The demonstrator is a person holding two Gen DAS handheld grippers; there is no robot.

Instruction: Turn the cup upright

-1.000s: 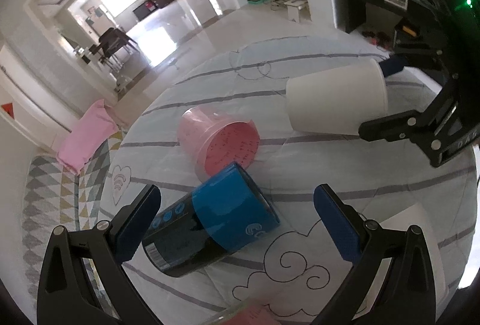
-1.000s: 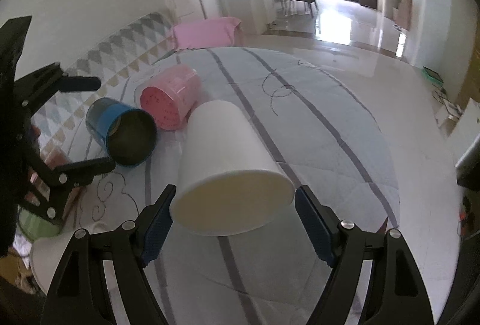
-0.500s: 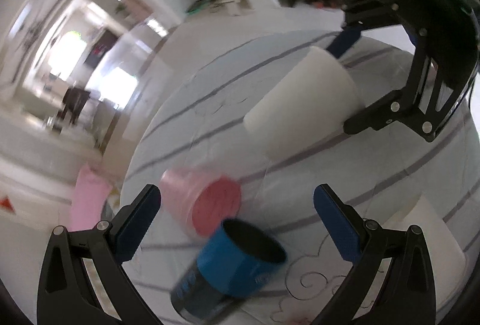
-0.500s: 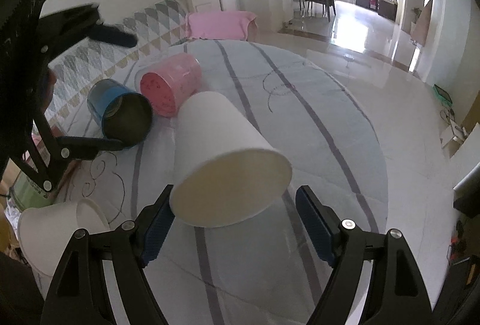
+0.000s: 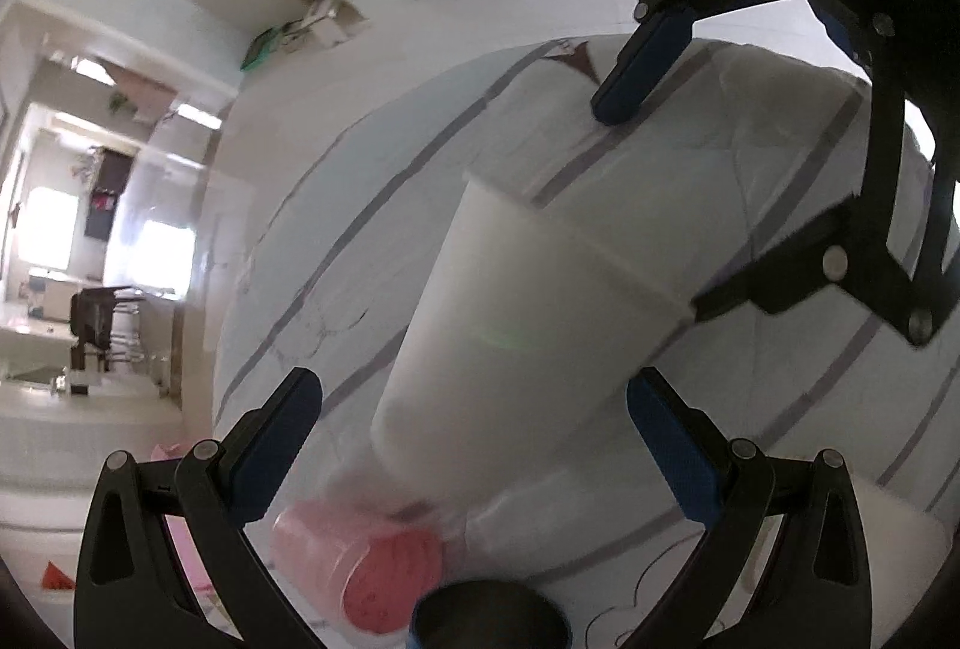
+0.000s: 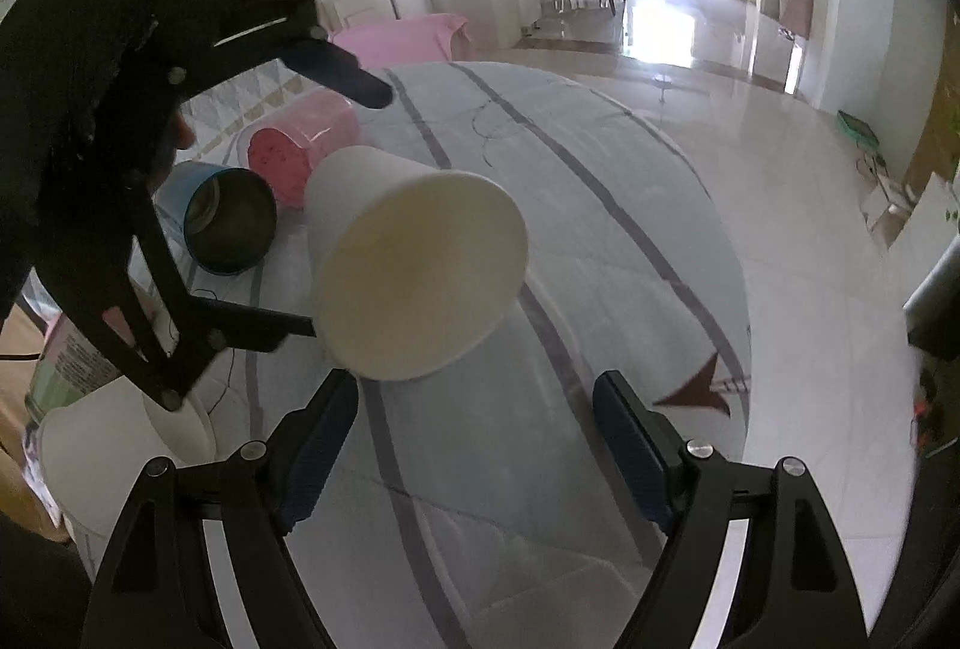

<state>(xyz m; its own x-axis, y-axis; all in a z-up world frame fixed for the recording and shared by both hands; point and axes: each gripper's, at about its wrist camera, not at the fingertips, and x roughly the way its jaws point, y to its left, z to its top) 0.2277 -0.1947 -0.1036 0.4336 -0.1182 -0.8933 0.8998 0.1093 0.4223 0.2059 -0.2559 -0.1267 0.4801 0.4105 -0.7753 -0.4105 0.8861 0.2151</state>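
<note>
Because our left gripper and right gripper both stood released around the tilted white paper cup, propped mouth-up on the quilted striped cloth, we judged it could topple. Its smooth, light taper might roll toward the pink cup.

The lying pink plastic cup was blurred in the left wrist view, its far end hidden behind the white paper cup. The frame's bottom edge cut off the dark-mouthed blue cup.
</note>
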